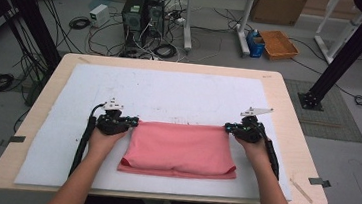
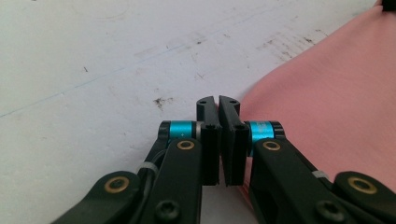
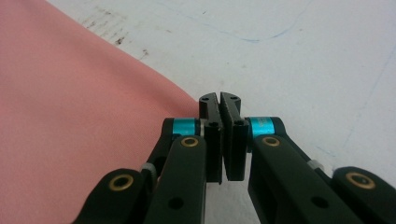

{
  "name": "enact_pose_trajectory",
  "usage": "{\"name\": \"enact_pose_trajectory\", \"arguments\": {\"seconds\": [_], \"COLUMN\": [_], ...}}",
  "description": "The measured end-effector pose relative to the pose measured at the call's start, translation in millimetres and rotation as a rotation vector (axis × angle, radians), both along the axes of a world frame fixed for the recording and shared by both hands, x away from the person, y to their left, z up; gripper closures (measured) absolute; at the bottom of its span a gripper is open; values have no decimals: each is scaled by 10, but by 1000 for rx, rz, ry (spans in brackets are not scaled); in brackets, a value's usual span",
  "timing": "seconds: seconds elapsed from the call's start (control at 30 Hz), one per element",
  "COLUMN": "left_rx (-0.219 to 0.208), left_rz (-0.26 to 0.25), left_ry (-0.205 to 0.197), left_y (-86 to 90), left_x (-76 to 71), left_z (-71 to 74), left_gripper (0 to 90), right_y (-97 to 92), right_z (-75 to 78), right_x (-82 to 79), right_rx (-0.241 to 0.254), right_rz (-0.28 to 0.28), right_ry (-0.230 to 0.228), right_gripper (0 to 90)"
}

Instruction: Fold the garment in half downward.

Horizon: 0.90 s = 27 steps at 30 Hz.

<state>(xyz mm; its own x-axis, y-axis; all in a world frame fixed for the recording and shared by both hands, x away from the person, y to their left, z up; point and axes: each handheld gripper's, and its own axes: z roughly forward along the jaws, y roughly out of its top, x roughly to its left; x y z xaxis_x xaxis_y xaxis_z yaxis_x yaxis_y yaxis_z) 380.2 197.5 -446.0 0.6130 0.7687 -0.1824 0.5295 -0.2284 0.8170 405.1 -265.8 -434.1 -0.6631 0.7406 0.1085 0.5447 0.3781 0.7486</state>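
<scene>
A pink cloth (image 1: 179, 147) lies folded on the white mat (image 1: 170, 88), its fold lines running along the near edge. My left gripper (image 1: 134, 121) rests at the cloth's far left corner, held in a hand that comes from below. In the left gripper view its jaws (image 2: 218, 100) are pressed together, with the cloth (image 2: 336, 102) just to their right and no fabric seen between the pads. My right gripper (image 1: 227, 127) sits at the far right corner. Its jaws (image 3: 219, 97) are shut too, with the cloth (image 3: 70, 116) beside them on the left.
The mat covers most of a light wooden table (image 1: 288, 117). A thin wooden stick (image 1: 301, 190) lies near the front right corner. Beyond the table's far edge the floor holds computer towers (image 1: 142, 13), cables, an orange basket (image 1: 278, 44) and black frame posts.
</scene>
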Motion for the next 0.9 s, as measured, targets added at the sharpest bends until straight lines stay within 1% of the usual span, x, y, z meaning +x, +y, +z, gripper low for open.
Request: {"name": "enact_pose_trajectory", "arguments": {"seconds": [0.03,0.13,0.37,0.43,0.5,0.53,0.57,0.6,0.63,0.67,0.7,0.73,0.77,0.83,0.9], "left_rx": [5,-2,-11,-5,17,24,19,18,14,15,17,12,2,-13,-26], "left_rz": [-2,3,9,9,20,29,37,39,37,35,31,23,9,-6,-20], "left_ry": [-3,-2,3,-4,-16,-22,-21,-19,-18,-19,-13,-11,-19,-26,-17], "left_y": [2,-4,2,-1,-4,5,12,31,37,59,72,78,86,97,97], "left_x": [6,14,39,39,28,22,14,-5,-17,-51,-79,-110,-146,-223,-292], "left_z": [-1,-9,-26,-27,-18,-6,5,28,35,65,86,106,122,149,167], "left_gripper": [868,868,868,864,798,751,674,610,564,503,448,412,392,375,324], "right_y": [-5,-25,-35,-28,-14,-12,-17,-27,-42,-47,-53,-57,-60,-54,-39], "right_z": [3,3,-21,-19,-5,8,21,31,49,56,65,68,68,66,76], "right_x": [0,17,43,37,17,6,-7,-15,-37,-49,-85,-106,-125,-159,-183], "right_rx": [2,8,4,5,1,-2,9,24,43,47,55,62,74,79,88], "right_rz": [-10,-21,-24,-23,-33,-39,-55,-65,-67,-65,-70,-76,-77,-70,-62], "right_ry": [2,0,4,2,-14,-24,-32,-29,-24,-27,-46,-48,-47,-57,-55], "right_gripper": [883,883,882,878,794,711,612,566,541,499,443,404,387,351,297]}}
